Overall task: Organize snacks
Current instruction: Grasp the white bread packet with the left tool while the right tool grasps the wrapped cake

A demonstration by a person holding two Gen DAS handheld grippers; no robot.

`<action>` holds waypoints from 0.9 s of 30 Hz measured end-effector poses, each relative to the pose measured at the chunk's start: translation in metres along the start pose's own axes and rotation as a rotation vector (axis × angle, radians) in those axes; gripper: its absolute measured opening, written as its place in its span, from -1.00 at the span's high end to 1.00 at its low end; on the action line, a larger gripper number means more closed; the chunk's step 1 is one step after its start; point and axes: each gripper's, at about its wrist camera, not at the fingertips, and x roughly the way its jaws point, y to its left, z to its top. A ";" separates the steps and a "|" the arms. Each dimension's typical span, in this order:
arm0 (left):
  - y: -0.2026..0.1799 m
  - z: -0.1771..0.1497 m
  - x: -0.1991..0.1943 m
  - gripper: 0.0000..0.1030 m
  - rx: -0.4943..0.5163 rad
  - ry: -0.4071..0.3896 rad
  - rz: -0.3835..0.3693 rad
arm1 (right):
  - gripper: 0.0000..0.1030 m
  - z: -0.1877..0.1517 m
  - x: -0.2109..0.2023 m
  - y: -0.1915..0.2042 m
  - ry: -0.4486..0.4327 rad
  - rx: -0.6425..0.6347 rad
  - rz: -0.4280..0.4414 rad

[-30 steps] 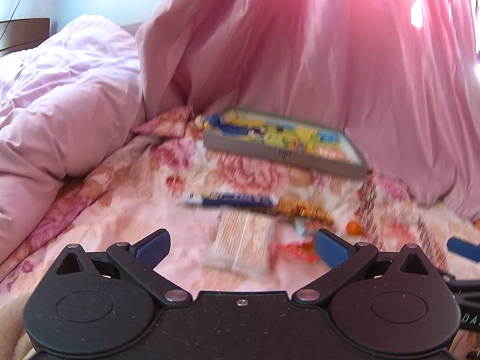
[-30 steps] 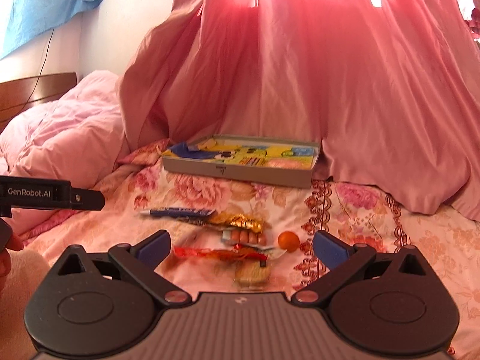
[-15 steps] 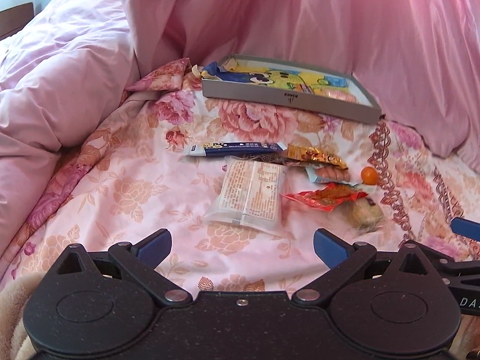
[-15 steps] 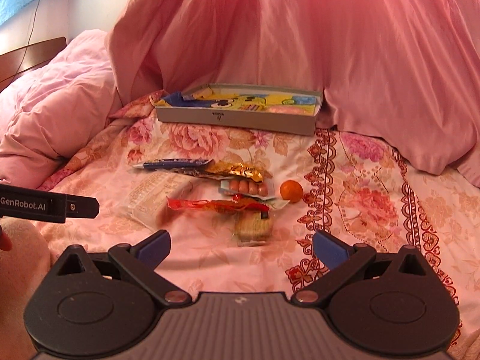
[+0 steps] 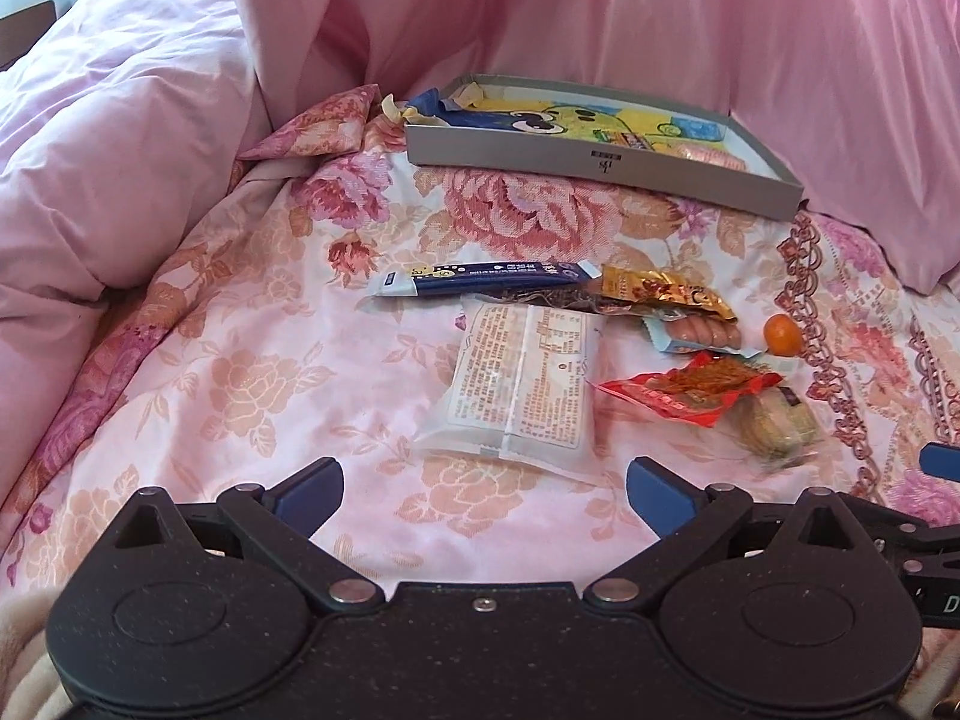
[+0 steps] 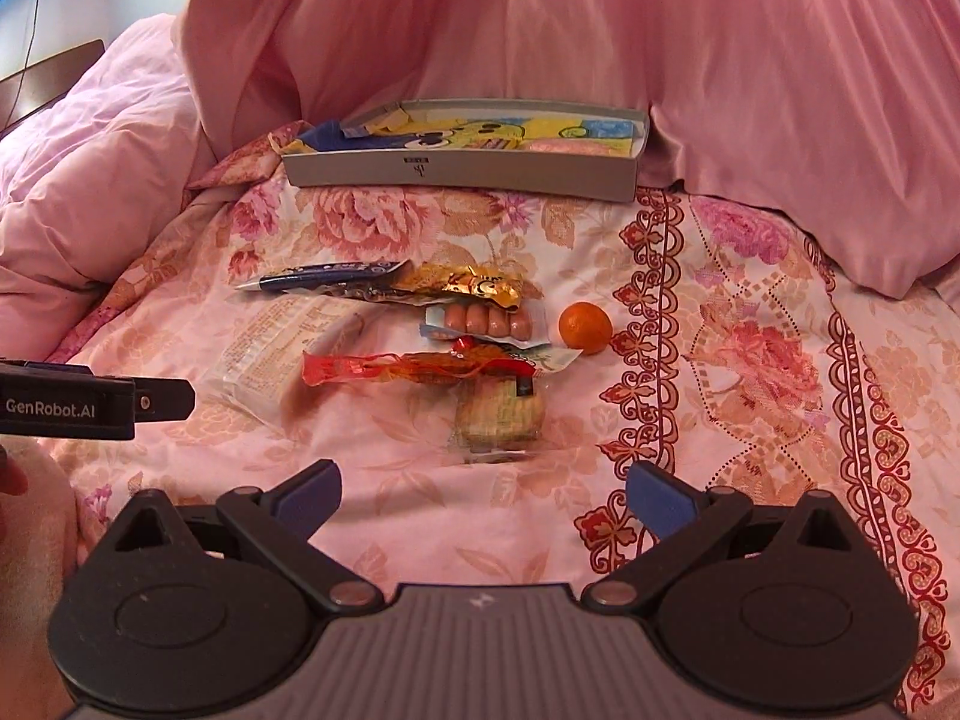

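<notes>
Snacks: a loose cluster on the floral bedspread (image 5: 240, 372), ahead of both tongs, none gripped.

Left tongs (image 5: 483, 495): blue-padded fingers spread wide, nothing between them. Just past the tips, a clear flat packet (image 5: 522, 387) with a centre seam and dense small print, unreadable. Beyond it a long blue stick pack (image 5: 480, 279), white end tab, text too small to read. Right of that a crinkled gold wrapper (image 5: 666, 294), then a sausage pack (image 5: 699, 333), a red foil packet (image 5: 684, 390) and a clear-wrapped biscuit stack (image 5: 774, 423), slightly blurred. One small orange (image 5: 782, 333) sits farthest right, apart from the sausage pack.

Right tongs (image 6: 483, 498): fingers also wide apart, empty. Straight ahead of the gap, the biscuit stack (image 6: 498, 417); the red foil packet (image 6: 414, 369) lies across its far edge. Further out, the sausage pack (image 6: 489, 321), five links showing, and the gold wrapper (image 6: 474, 288). The orange (image 6: 585, 327) is ahead and right. The left tool's body at the left edge reads "GenRobot.AI".

Count: seven loose items.

Farthest out, one shallow grey box (image 5: 600, 165), rectangular, small logo on its near wall, unreadable. Inside: yellow and blue cartoon-print packaging. Behind it, pink draped fabric (image 6: 540, 30); to the left, a rumpled pink duvet (image 5: 108, 120).
</notes>
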 end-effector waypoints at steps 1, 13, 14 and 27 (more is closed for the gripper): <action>0.000 0.001 0.003 -0.95 0.004 0.000 0.003 | -1.00 0.001 0.003 -0.001 0.005 0.000 0.000; 0.004 0.015 0.057 -0.94 0.017 0.053 -0.008 | -1.00 0.022 0.057 -0.019 0.068 -0.031 0.000; 0.004 0.016 0.061 -0.94 0.018 0.057 -0.015 | -1.00 0.023 0.062 -0.020 0.074 -0.030 0.004; -0.013 0.026 0.106 -0.93 0.120 0.080 -0.046 | -1.00 0.016 0.099 -0.014 0.098 -0.067 0.025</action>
